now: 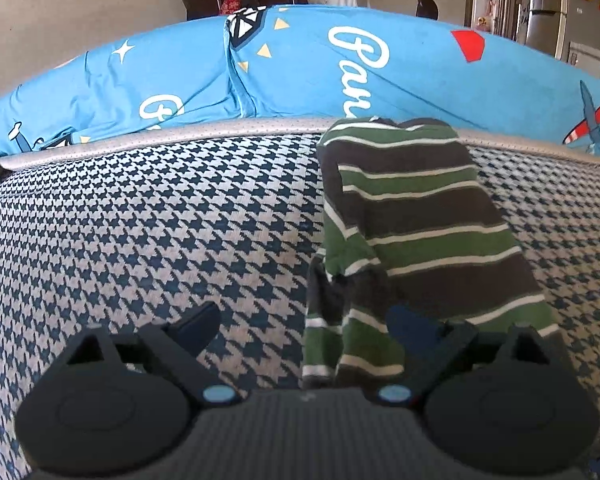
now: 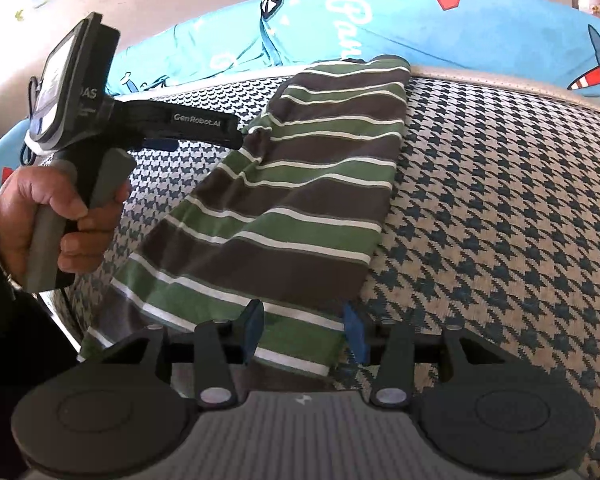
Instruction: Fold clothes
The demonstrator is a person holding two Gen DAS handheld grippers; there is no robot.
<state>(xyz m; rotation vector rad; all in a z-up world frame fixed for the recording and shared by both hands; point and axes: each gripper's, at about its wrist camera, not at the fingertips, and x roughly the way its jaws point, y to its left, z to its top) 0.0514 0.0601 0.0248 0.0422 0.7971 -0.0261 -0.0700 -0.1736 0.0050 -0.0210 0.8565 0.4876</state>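
A green, brown and white striped garment (image 1: 412, 216) lies folded lengthwise into a long strip on a houndstooth-patterned surface (image 1: 148, 232). My left gripper (image 1: 304, 330) is open above the strip's near left edge, with its right finger (image 1: 410, 330) over the cloth and nothing held. In the right wrist view the same garment (image 2: 300, 200) runs away from me. My right gripper (image 2: 305, 330) is open, its blue pads (image 2: 254, 326) either side of the strip's near hem. The left gripper body (image 2: 196, 124), held in a hand, hovers by the strip's left edge.
A blue printed cushion or bolster (image 1: 300, 68) runs along the far edge of the surface, behind a grey piped border (image 1: 180, 136). Chairs and a table stand in the room beyond. A fridge (image 1: 544, 4) is at far right.
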